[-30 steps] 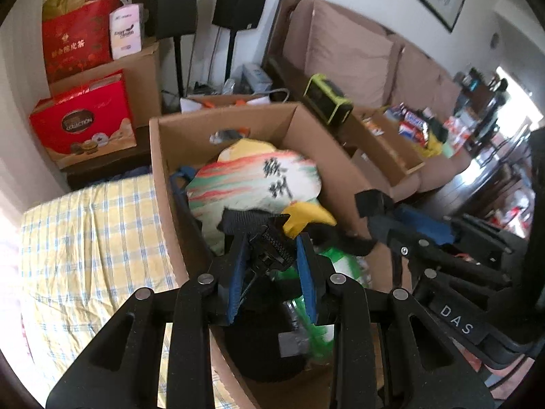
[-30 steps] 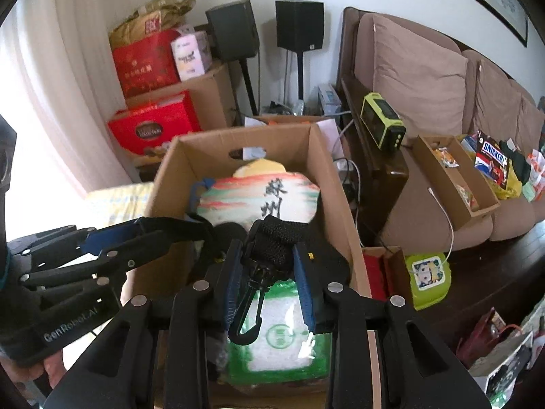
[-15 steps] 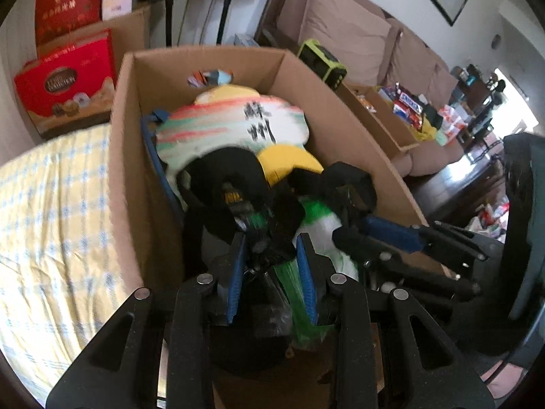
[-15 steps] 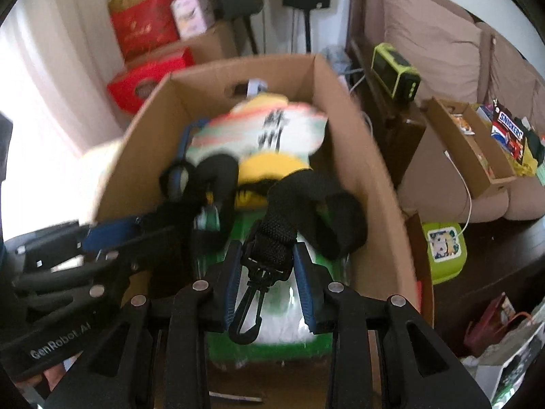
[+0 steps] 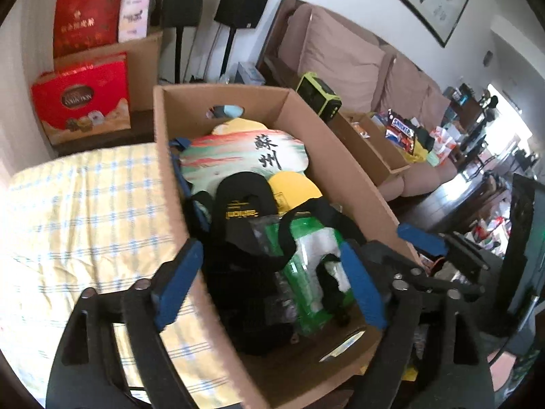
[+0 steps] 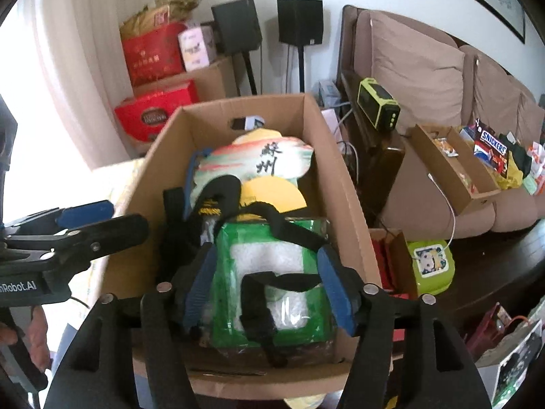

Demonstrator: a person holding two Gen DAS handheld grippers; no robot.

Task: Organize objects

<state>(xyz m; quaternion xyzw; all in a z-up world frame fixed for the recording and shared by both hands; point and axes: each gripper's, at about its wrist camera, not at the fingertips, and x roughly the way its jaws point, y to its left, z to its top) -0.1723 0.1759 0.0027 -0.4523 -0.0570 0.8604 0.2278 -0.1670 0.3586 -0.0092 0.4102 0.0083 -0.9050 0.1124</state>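
Both claws hang over the cardboard box (image 5: 344, 156), pointing down into it. Left gripper (image 5: 272, 286): jaws opening, spread wide, nothing pinched; the box's near left wall runs up between the blue pads (image 5: 177, 286), so one pad sits outside the box. Right gripper (image 6: 267, 289): jaws opening, released; the black strap (image 6: 289, 228) lies loose across the green packet (image 6: 269, 272) between the pads, with no pad pressing on it.

Task's thing: the strap and its black bag (image 5: 238, 211) sit inside the box, on top of the packet, in front of the painted fan (image 5: 245, 156) and a yellow item (image 5: 293, 185).

Hard to read:
- Bag body under the left gripper is a dark mass, shape unclear; yellow lettering on it not legible.
- Yellow item mostly covered by the bag, so I can't tell what it is.
- Box floor hidden by the contents; near edge cut off by the gripper bodies.
- Strap end runs down toward the box's near wall; how it ends is unclear.

View differences:
- Left wrist only: yellow checked cloth (image 5: 78, 211) just beside the box, and the right gripper's fingers beside the box's right wall.
- Right wrist only: left gripper (image 6: 85, 225) from the side at the box's left wall, fingers (image 6: 37, 334) of the hand on its handle, a green lunch case (image 6: 431, 262) on the floor right of the box.
- Both: sofa (image 6: 419, 68), two black speakers (image 6: 299, 20), red gift boxes (image 5: 81, 95).
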